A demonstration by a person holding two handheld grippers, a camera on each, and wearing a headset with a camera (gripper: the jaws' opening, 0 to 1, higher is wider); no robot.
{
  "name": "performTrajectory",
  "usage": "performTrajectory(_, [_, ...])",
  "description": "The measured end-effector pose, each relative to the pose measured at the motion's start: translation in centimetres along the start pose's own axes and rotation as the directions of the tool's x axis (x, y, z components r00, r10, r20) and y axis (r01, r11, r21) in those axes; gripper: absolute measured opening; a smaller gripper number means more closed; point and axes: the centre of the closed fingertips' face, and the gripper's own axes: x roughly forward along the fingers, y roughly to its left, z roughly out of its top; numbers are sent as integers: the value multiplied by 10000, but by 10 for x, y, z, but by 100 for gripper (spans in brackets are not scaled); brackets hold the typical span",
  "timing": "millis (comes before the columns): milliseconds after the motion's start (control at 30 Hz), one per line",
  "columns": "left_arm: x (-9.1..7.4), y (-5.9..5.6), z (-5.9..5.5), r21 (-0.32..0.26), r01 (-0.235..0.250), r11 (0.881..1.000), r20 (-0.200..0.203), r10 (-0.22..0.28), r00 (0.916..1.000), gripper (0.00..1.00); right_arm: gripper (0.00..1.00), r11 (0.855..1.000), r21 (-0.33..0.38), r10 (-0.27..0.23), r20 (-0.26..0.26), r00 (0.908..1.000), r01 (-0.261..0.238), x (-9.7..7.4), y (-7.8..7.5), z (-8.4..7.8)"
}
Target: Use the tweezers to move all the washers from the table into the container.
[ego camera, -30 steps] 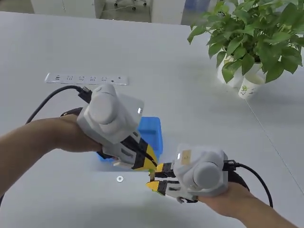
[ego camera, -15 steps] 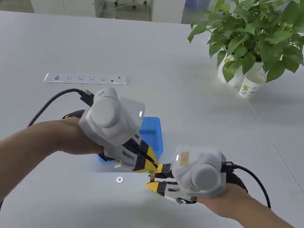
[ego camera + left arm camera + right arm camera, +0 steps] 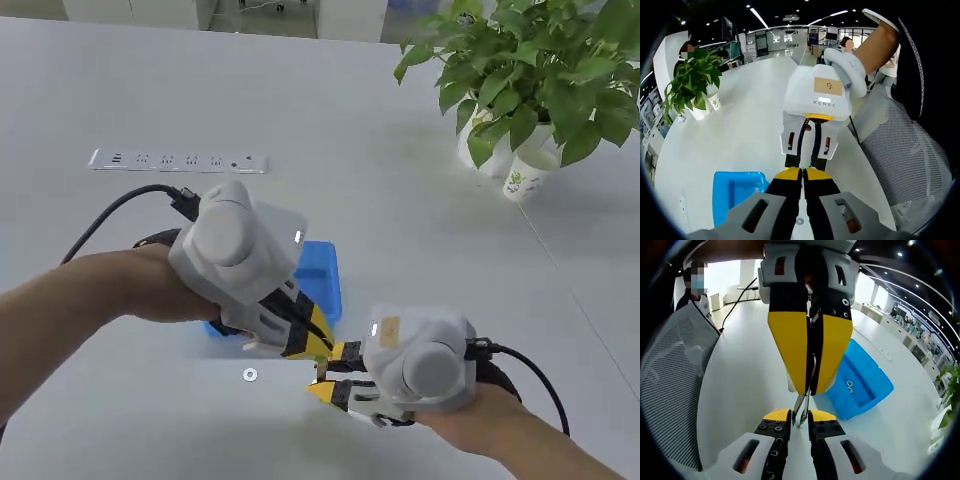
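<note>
White table (image 3: 400, 220), blue container (image 3: 322, 285), 1 washer (image 3: 249, 375) beside it, power strip (image 3: 178, 161), potted plant (image 3: 530, 60)

The left gripper (image 3: 318, 345) and right gripper (image 3: 324, 385) have grey-white housings and yellow-black jaws. A black cable (image 3: 105, 215) trails from each. The right one bears a tan label (image 3: 390, 327).

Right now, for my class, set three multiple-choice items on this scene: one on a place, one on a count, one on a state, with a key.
1. Where is the loose washer relative to the container?
A inside it
B on the table beside it
C on its rim

2. How many washers lie in the container?
A two
B none
C six

3. The left gripper is:
A open
B shut on a washer
C shut on the tweezers

Key:
1 B, the head view shows it on bare table near the blue box.
2 A, the right gripper view shows two rings inside.
3 C, its yellow jaws clamp the metal legs.
</note>
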Motion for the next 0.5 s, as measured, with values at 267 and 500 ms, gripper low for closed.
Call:
performTrajectory(267, [0,1,-3,-1,-15,10000,-42,15,10000,5,15,10000,83,14,4,10000,-14,4,1,-2])
performTrajectory(500, [0,2,-4,3,-12,10000,-5,12,10000,5,14,9999,109,-7,17,10000,7,5,0,-2])
